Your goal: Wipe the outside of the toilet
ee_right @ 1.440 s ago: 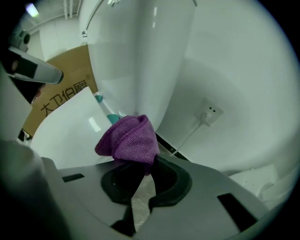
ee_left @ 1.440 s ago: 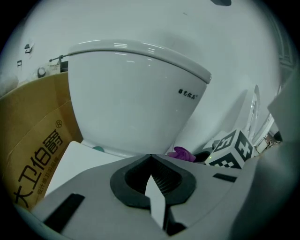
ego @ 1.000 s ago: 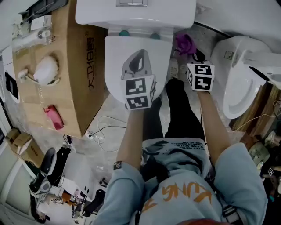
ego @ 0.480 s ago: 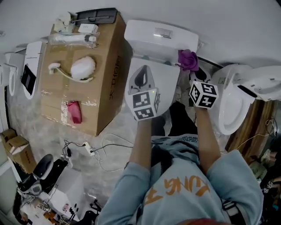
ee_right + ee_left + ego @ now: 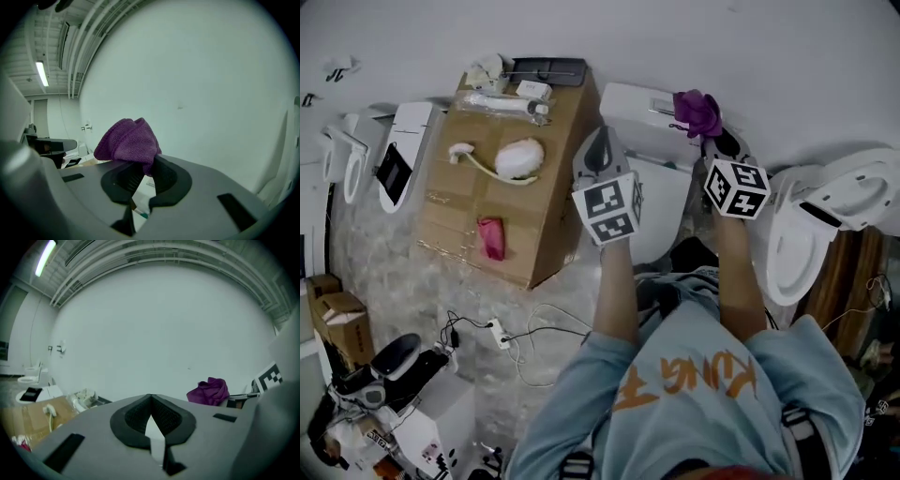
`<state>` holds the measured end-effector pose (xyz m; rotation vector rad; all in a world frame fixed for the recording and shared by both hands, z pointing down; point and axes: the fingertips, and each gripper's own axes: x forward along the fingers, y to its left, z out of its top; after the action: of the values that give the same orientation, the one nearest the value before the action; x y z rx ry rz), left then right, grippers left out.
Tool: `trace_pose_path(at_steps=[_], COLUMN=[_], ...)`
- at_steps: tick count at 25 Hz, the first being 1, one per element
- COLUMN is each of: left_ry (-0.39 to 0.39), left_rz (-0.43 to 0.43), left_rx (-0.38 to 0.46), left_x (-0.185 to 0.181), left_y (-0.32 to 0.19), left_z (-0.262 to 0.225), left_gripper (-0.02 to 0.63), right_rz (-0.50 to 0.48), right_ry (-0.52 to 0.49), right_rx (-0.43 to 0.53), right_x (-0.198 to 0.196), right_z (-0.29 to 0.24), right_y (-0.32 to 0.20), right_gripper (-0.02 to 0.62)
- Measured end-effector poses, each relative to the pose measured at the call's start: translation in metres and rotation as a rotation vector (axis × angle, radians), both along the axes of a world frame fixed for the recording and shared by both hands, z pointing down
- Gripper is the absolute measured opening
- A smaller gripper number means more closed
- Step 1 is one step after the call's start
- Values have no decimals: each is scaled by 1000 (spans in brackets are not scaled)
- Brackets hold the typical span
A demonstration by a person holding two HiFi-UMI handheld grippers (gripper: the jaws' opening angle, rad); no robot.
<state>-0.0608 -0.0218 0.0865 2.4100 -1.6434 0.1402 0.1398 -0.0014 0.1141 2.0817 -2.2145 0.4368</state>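
Bunched purple knit cloth in right gripper, smooth white toilet

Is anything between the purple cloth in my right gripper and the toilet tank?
Nothing visible does. The purple cloth, clamped in the right gripper, is over the right end of the toilet tank, whose top looks bare. The left gripper, shut and empty, sits left of it.

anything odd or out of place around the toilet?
Nothing spilled or damaged. Only a power strip and loose cables trail across the floor left of the toilet. Right gripper is shut on the purple cloth.
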Motion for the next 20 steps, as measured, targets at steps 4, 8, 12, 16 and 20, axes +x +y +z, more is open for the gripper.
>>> trace_pose_path(at_steps=[4,8,12,16,20], left_ry=[-62,-63,-76,-75,-48], left_rz=[19,35,59,65,56], left_rx=[105,174,206,227,254], left_x=[-4,0,6,4,-1], left_y=[-10,-18,-17,-18,-18], left_z=[-51,-80,-84,-85,-88], left_gripper=[18,18,18,18,18], right_rz=[-13,-33,-34,-41,-41], right_ry=[36,86,107,126,130], right_rx=[75,149,187,203,218], right_x=[-1,-6,-10,-16,-18], right_z=[-41,-76,-91,-96,-102], right_y=[-7,-21,-22,-23,-22], right_gripper=[52,54,54,54,54])
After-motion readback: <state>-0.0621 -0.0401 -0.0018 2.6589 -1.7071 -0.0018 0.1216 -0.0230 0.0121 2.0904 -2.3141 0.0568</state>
